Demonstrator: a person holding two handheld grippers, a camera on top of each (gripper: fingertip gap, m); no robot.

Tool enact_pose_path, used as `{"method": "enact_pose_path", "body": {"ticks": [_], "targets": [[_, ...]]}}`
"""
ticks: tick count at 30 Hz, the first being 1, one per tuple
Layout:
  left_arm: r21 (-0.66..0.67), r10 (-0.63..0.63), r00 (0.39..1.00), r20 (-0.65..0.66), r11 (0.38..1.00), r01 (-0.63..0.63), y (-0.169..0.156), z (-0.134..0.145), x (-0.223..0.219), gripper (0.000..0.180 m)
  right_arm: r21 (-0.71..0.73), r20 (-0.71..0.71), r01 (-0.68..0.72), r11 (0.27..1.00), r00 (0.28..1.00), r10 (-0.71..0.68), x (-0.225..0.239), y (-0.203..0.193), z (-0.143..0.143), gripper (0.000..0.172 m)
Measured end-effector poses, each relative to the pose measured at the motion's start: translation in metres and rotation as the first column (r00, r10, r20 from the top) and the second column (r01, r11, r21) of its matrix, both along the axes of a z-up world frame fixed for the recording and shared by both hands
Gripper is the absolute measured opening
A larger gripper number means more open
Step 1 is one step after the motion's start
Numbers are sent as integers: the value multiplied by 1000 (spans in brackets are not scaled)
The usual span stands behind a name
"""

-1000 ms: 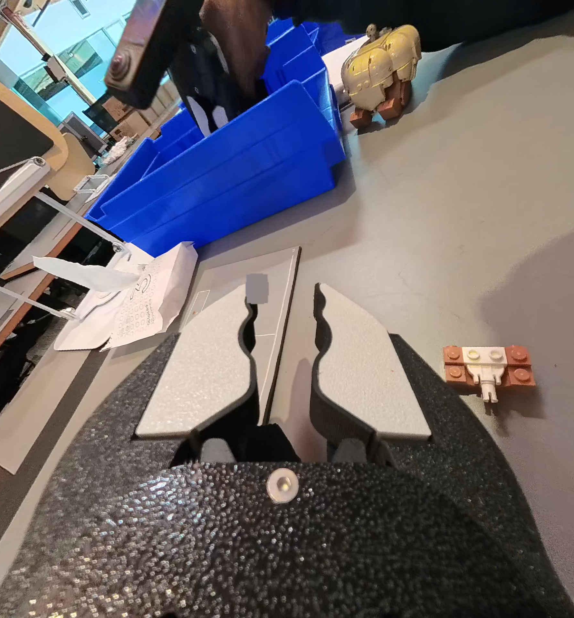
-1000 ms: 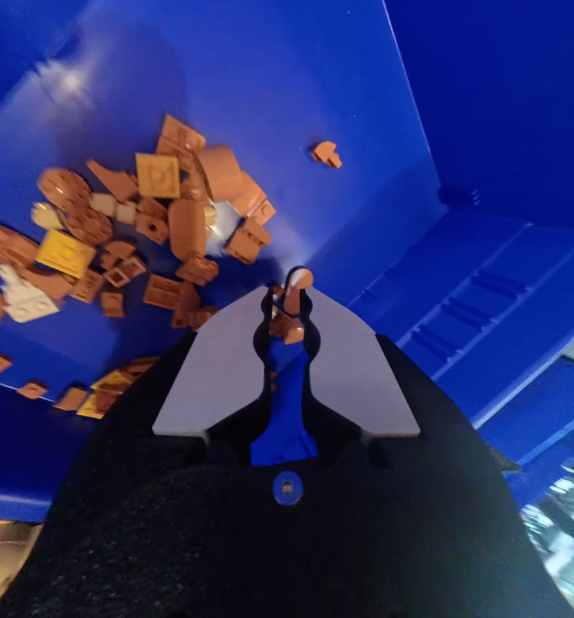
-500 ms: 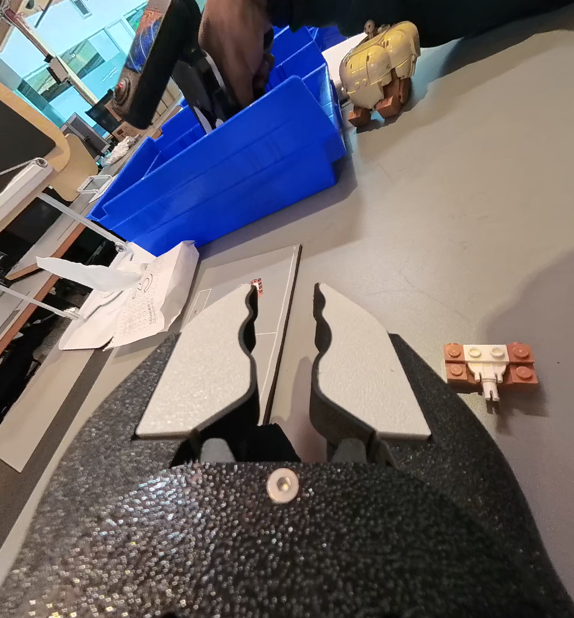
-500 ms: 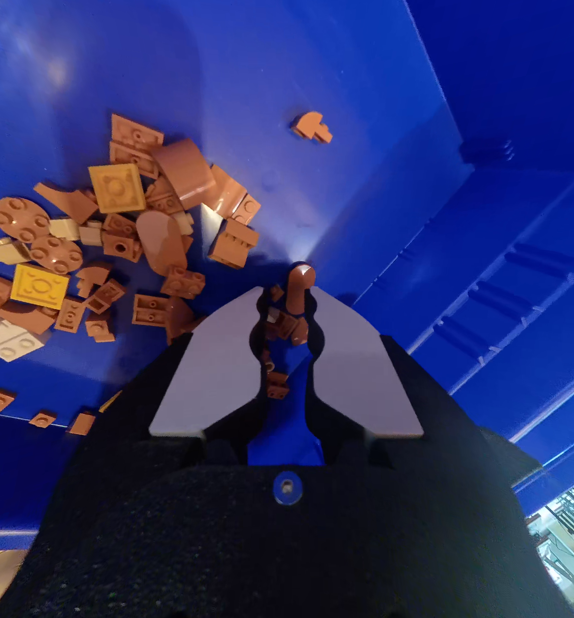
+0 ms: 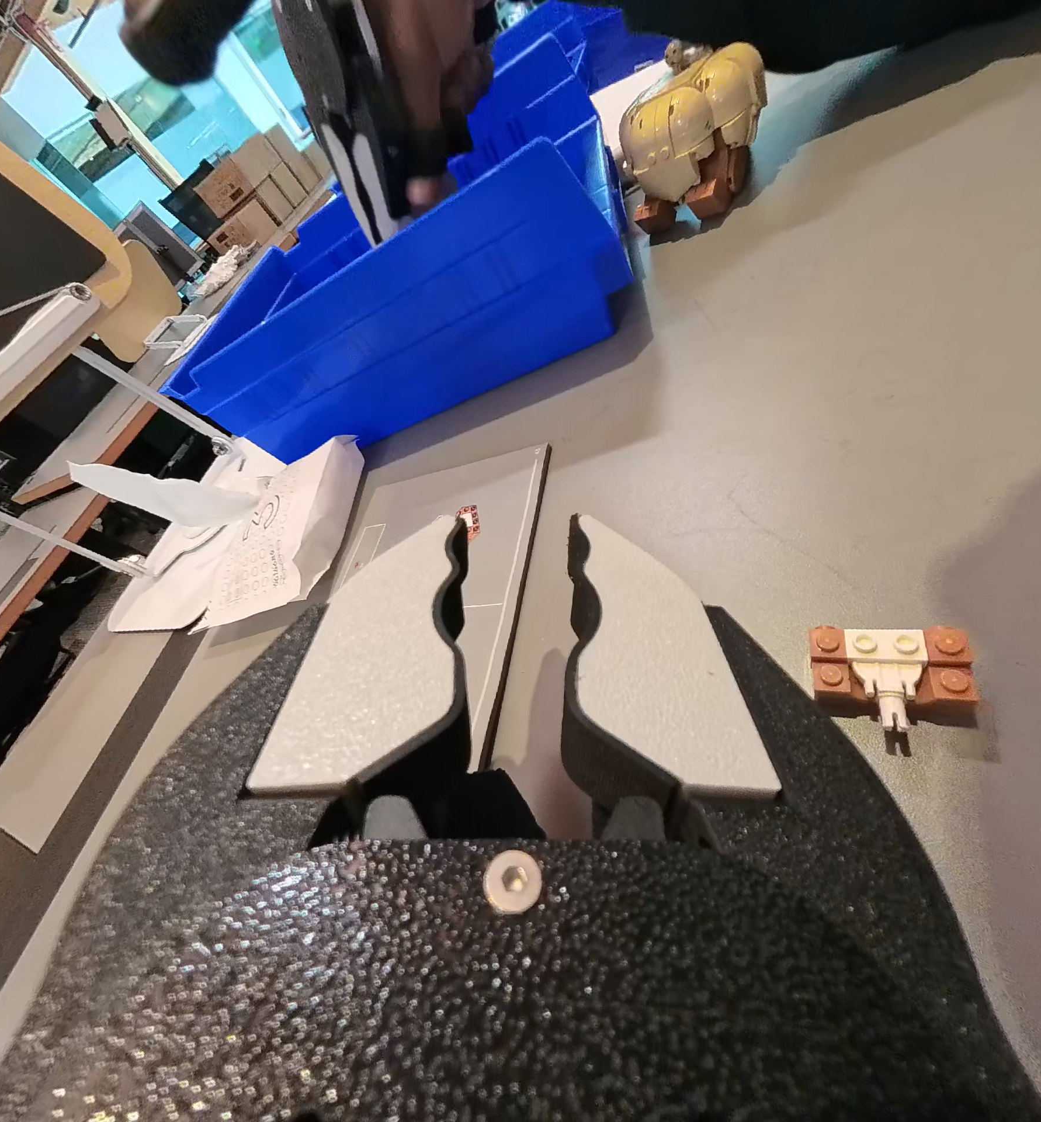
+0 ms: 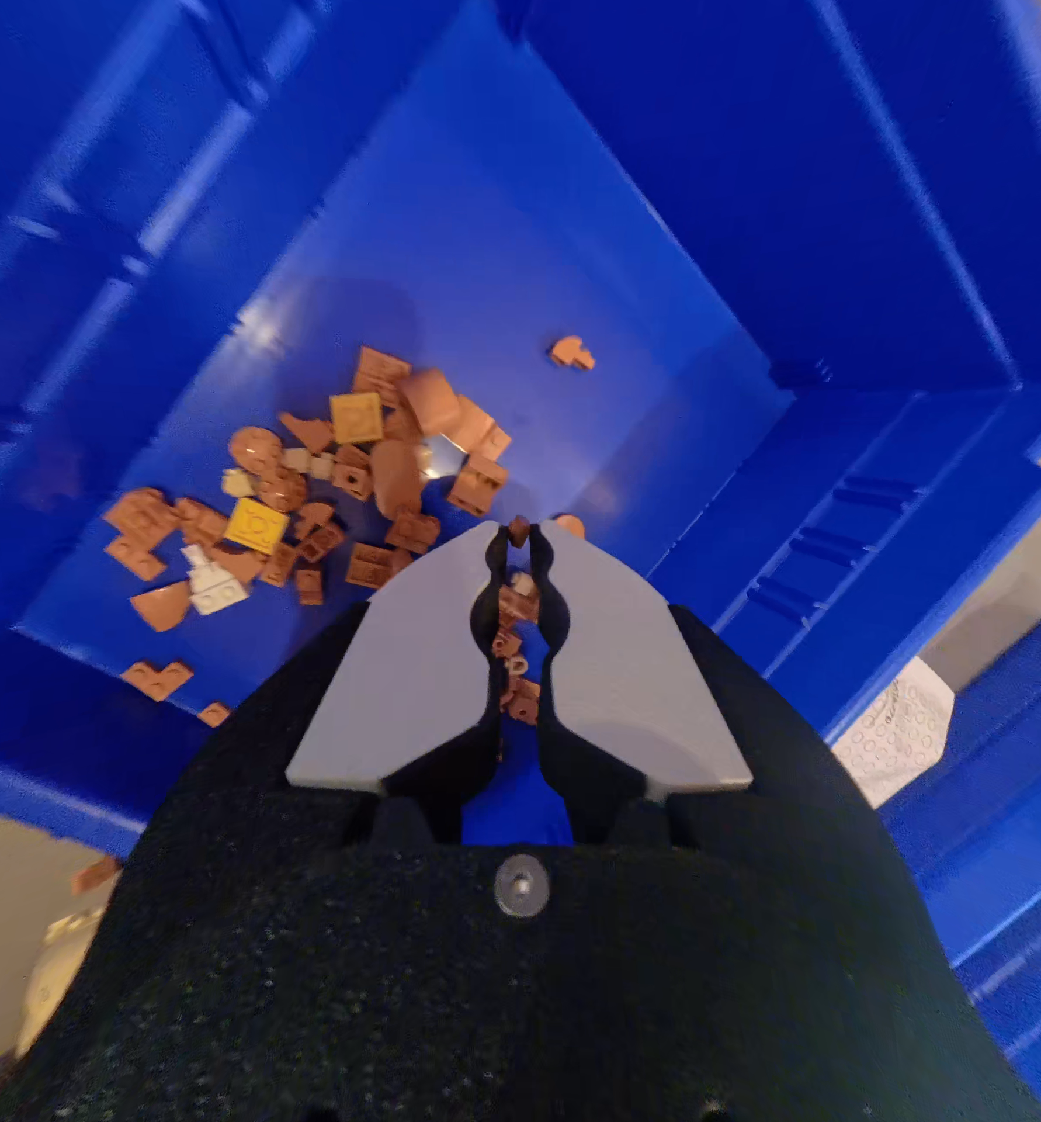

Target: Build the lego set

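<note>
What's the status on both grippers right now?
Left gripper open, empty, over grey table. Right gripper pinching small brown brick above blue bin.

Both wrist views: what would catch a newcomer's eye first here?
The blue bin fills the right wrist view, with a heap of brown, yellow and white toy bricks on its floor and the right claw above it, pinching a small brown piece at its tips. In the left wrist view the left claw stands open and bare over a grey table, with a brown-and-white brick assembly to its right.
</note>
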State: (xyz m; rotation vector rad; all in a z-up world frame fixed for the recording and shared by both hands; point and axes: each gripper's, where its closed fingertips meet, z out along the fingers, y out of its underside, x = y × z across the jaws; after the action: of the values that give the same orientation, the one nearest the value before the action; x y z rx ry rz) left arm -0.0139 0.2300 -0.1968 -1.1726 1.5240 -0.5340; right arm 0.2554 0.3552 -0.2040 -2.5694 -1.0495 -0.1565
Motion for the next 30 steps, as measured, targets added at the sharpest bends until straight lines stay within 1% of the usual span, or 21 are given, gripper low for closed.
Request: {"method": "enact_pose_path", "body": {"ticks": [3, 5, 8, 11, 13, 14, 15, 17, 19, 21, 24, 30], "targets": [[-4, 2, 1000, 8, 1000, -2, 1, 1, -1, 31, 31, -105, -62, 998, 992, 65, -22, -9, 20, 7], [-5, 4, 1000, 12, 1000, -4, 1, 2, -1, 31, 33, -191, -184, 982, 964, 186, -52, -25, 30, 7], [3, 5, 1000, 11, 1000, -5, 1, 2, -1, 31, 67, -301, -394, 917, 868, 395, -103, -62, 51, 7], [12, 5, 1000, 4, 1000, -6, 0, 1, 0, 31, 141, -371, -517, 844, 763, 529, -143, -95, 79, 7], [15, 6, 1000, 3, 1000, -6, 0, 0, 0, 31, 159, -398, -578, 800, 704, 588, -163, -118, 86, 7], [15, 7, 1000, 4, 1000, -7, 0, 1, 0, 31, 143, -398, -610, 779, 685, 610, -172, -131, 82, 7], [15, 8, 1000, 5, 1000, -8, 0, 1, 0, 31, 112, -374, -641, 759, 680, 630, -180, -142, 71, 7], [15, 10, 1000, 7, 1000, -10, 0, 1, -1, 31, 23, -300, -693, 721, 683, 666, -191, -161, 41, 7], [16, 11, 1000, 9, 1000, -11, 0, 1, -1, 31, -70, -239, -735, 674, 669, 704, -203, -180, 10, 7], [16, 12, 1000, 9, 1000, -12, 0, 1, -1, 31, -134, -188, -758, 638, 651, 735, -211, -192, -12, 7], [16, 16, 1000, 12, 1000, -17, 1, 2, -2, 31, -183, -175, -771, 610, 636, 752, -218, -201, -30, 7], [15, 25, 1000, 11, 1000, -26, 1, 2, -3, 30, -243, -144, -750, 615, 655, 742, -208, -198, -47, 7]]}}
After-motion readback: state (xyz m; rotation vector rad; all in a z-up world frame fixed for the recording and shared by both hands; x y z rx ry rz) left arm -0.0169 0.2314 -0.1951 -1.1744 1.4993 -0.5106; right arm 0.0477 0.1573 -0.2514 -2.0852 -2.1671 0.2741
